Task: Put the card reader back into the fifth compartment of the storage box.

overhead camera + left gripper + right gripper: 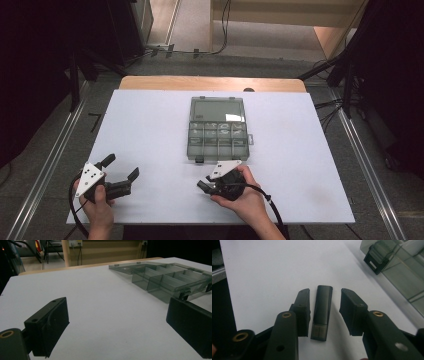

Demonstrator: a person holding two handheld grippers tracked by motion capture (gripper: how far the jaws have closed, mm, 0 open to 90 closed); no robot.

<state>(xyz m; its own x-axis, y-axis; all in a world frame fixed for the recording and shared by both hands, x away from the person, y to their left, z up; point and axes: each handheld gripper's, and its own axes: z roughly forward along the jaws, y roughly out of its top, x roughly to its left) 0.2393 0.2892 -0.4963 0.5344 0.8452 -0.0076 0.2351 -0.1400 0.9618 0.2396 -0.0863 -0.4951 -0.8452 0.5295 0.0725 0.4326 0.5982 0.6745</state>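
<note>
Low over the near edge of the white worktop (150, 125), my right gripper (324, 308) hovers with its jaws apart, one on each side of a small dark stick (322, 312) with a short clear end; the stick lies flat on the worktop and neither jaw touches it. Just beyond it, toward the middle of the worktop, sits a smoky clear compartment box (218, 129), lid open, with a black latch (375, 258) on its near wall. My left gripper (122, 167) rests near the near left corner, well apart from the box, its jaws wide apart and holding nothing. Seen from my left gripper view, the box (170, 277) stands off to the right, its dividers plain, though I cannot tell what the compartments hold.
</note>
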